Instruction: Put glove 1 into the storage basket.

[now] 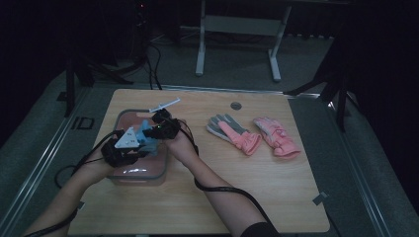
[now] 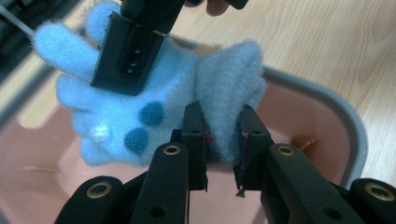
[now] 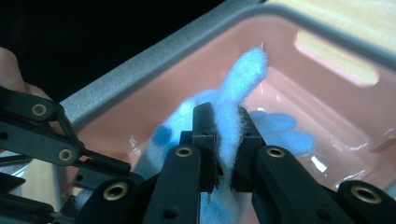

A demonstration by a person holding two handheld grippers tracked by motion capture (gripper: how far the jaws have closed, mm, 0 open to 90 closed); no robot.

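Both jaws are clenched on the blue glove [image 2: 154, 107], my left gripper [image 2: 219, 140] at its cuff and my right gripper [image 3: 224, 140] farther up, over the pink bin [image 1: 157, 173]. Uneven release could drape it over the rim. Far right, two pink gloves [image 1: 254, 134] lie on the table [image 1: 276, 197], well clear.

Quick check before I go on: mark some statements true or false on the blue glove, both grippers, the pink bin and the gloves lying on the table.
1. Both the left gripper and the right gripper clamp the blue glove. True.
2. The blue glove lies flat on the table. False: it is held over the pink bin.
3. Two pink-and-grey gloves lie right of the bin. True.
4. The pink bin is full of gloves. False: its floor shows bare.
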